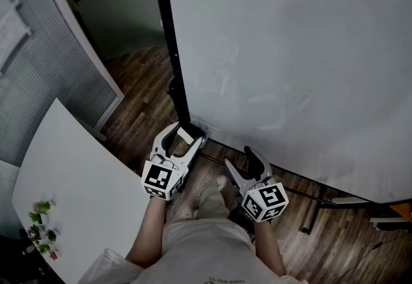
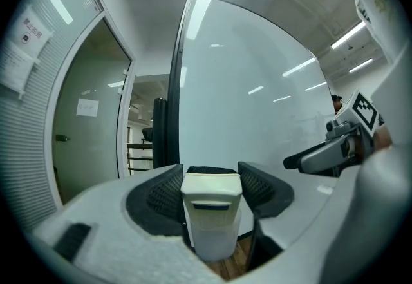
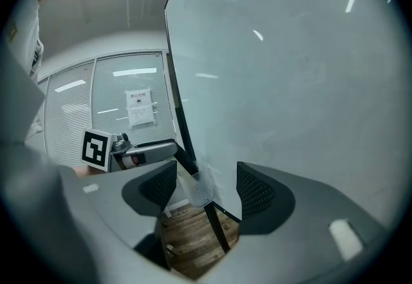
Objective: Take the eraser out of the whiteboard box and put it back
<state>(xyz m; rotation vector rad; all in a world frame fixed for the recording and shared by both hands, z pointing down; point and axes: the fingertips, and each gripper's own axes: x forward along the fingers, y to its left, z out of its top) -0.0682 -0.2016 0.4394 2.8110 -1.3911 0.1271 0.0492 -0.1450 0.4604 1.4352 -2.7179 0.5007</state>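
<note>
left claw (image 1: 191,132): jaws partway apart, both pads clamped on the eraser (image 1: 185,136). I have it pointing level at the whiteboard (image 1: 290,38).
eraser: held in the air between the left pads. White body, blue stripe, dark felt on the side facing the board. It sits just in front of the board's lower left corner, beside the black frame (image 1: 168,25).
right claw (image 1: 237,155): jaws wide apart, nothing between the pads. Through the gap my right gripper view shows only board, frame leg and floor (image 1: 138,109).
claw spacing: side by side and near each other, not touching. Each one shows in the other's view.
whiteboard: fills most of my head view, with faint wipe marks mid-surface.
box: I can't pick it out in any view.
floor: dark wood planks under the board and under me.
table (image 1: 77,192): white, lower left in the head view, well clear of both claws. Small green plants (image 1: 40,225) stand near its left edge.
person: forearms and pale trousers (image 1: 206,244) at the bottom of the head view.
</note>
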